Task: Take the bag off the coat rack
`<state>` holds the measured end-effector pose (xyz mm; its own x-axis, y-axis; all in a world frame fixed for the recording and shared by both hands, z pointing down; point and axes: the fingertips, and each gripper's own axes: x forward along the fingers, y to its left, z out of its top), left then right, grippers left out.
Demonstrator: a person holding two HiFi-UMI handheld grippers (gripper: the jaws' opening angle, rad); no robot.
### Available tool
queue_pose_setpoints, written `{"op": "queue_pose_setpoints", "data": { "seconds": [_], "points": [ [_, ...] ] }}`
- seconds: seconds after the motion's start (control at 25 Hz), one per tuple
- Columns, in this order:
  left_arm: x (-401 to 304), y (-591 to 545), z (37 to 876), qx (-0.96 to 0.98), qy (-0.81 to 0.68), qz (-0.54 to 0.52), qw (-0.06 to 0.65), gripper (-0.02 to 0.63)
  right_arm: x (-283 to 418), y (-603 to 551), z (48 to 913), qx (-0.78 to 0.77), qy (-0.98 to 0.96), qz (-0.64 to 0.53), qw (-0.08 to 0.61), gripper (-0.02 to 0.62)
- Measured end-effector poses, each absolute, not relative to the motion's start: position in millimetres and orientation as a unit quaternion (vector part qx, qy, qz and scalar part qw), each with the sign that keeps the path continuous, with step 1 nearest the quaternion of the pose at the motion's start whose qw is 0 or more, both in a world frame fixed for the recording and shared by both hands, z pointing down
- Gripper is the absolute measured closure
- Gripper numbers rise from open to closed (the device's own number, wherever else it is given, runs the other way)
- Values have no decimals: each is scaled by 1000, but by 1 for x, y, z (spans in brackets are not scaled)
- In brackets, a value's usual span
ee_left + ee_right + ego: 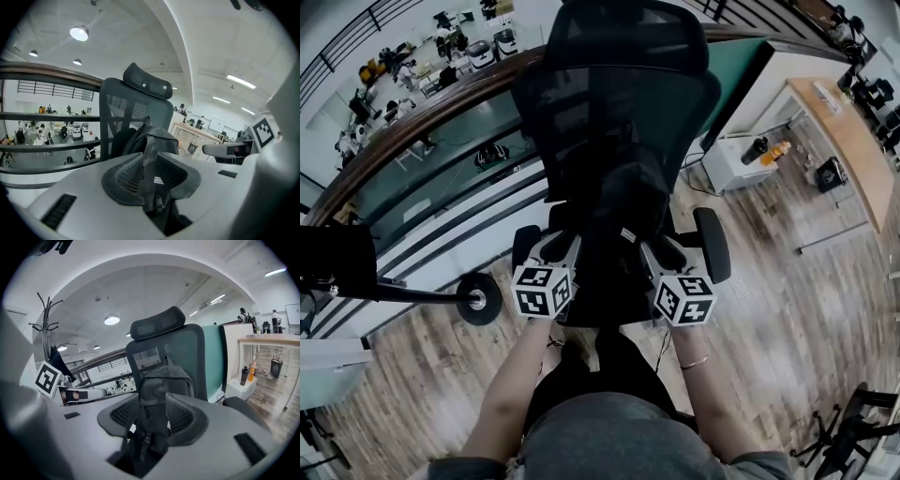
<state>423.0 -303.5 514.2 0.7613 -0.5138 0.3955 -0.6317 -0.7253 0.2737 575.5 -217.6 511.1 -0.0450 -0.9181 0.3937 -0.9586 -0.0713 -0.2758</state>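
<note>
A black backpack (602,220) rests on the seat of a black mesh office chair (619,75), against its backrest. My left gripper (565,249) is shut on one dark strap (151,178) with a small buckle; the bag (152,138) rises just beyond the pads. My right gripper (654,255) holds the other strap (151,427), its pads touching both sides, with the bag (164,380) close ahead. The coat rack (47,319) stands to the left, its round base (478,298) on the floor, a dark garment (337,262) hanging on it.
A wood-topped glass railing (412,141) runs behind the chair, with a lower floor beyond it. A wooden desk (848,141) and a white cabinet (731,164) with bottles (767,150) stand at the right. The chair's armrest (712,244) sits beside my right gripper.
</note>
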Motion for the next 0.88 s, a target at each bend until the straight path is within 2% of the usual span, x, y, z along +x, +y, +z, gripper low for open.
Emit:
{"op": "queue_pose_setpoints", "data": {
  "seconds": [0.6,0.88],
  "points": [
    [376,-274,491,924,-319,133,165,560,521,-183,484,689,-693,206,46,586],
    [363,-262,483,924,-321,128,167,568,509,-171,473,686,-700,192,38,591]
  ]
}}
